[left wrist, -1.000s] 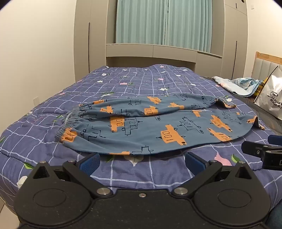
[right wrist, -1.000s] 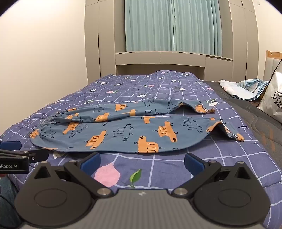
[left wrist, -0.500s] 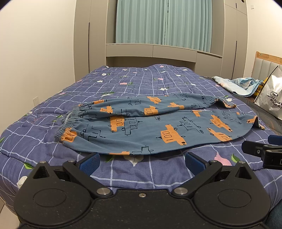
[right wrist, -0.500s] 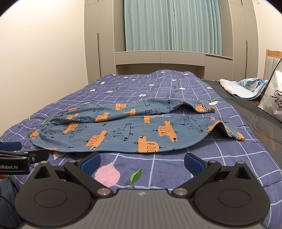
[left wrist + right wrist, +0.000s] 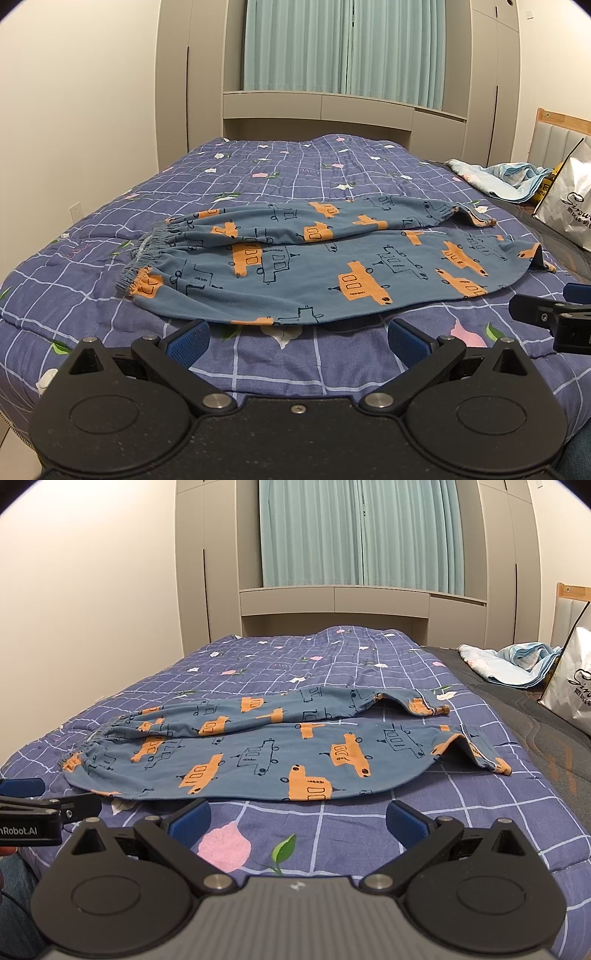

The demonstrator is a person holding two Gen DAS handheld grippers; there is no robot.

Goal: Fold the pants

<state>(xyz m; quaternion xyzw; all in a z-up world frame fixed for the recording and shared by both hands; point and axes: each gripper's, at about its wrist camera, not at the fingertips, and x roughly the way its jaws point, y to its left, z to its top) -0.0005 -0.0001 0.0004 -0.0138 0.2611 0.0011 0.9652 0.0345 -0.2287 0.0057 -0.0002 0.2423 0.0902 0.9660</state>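
The pants (image 5: 325,266) lay flat on the bed, across the blue quilt (image 5: 258,177) with white lines and little flowers. They were blue, with orange cars and thin black drawings of cars all over them. The stretchy waist (image 5: 147,254) was bunched up and sat on the left side. The two legs ran off to the right, one behind the other. The far leg ended in a small turned-up cuff (image 5: 432,709). The near leg's end (image 5: 480,753) was folded over a bit, so I could see a dark gap under it.

My left claw (image 5: 299,334) was wide open and held nothing. Its blue pads (image 5: 188,338) sat just in front of the near edge of the pants, and I could not tell if they touched the cloth. My right claw (image 5: 297,816) was wide open too, and empty. It was over the quilt, close to the pants.

Off to the right were a crumpled light blue cloth (image 5: 506,181) and a white bag (image 5: 569,214).
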